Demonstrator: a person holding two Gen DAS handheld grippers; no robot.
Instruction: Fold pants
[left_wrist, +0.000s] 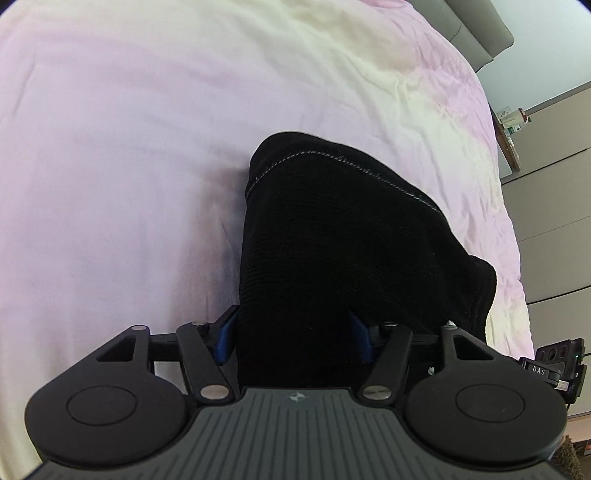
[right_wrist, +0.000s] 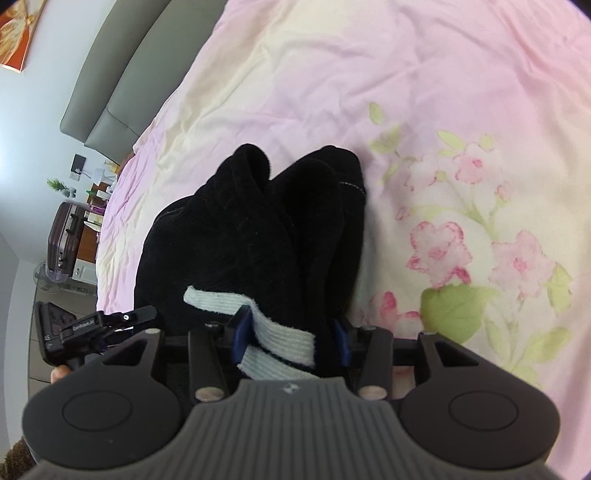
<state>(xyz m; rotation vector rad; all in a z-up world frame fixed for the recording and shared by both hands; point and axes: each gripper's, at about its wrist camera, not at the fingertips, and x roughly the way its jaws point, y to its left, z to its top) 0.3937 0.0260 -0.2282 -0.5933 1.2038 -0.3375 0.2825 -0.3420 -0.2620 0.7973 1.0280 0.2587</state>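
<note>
The black pants (left_wrist: 332, 236) hang folded in a bundle over a pink and cream bedsheet (left_wrist: 110, 166). My left gripper (left_wrist: 293, 336) is shut on the black cloth, which fills the gap between its blue pads. In the right wrist view the pants (right_wrist: 258, 229) show as two bunched legs with a white drawstring (right_wrist: 280, 343). My right gripper (right_wrist: 291, 338) is shut on the waist end, with the drawstring and black cloth between its pads. The other gripper (right_wrist: 74, 328) shows at the lower left of that view.
The bed's flowered sheet (right_wrist: 461, 240) spreads to the right. A grey headboard (right_wrist: 110, 96) stands at the far end. A purple suitcase (right_wrist: 62, 240) and a cluttered nightstand (right_wrist: 96, 199) stand beside the bed. Grey cupboard doors (left_wrist: 554, 221) lie past the bed's right edge.
</note>
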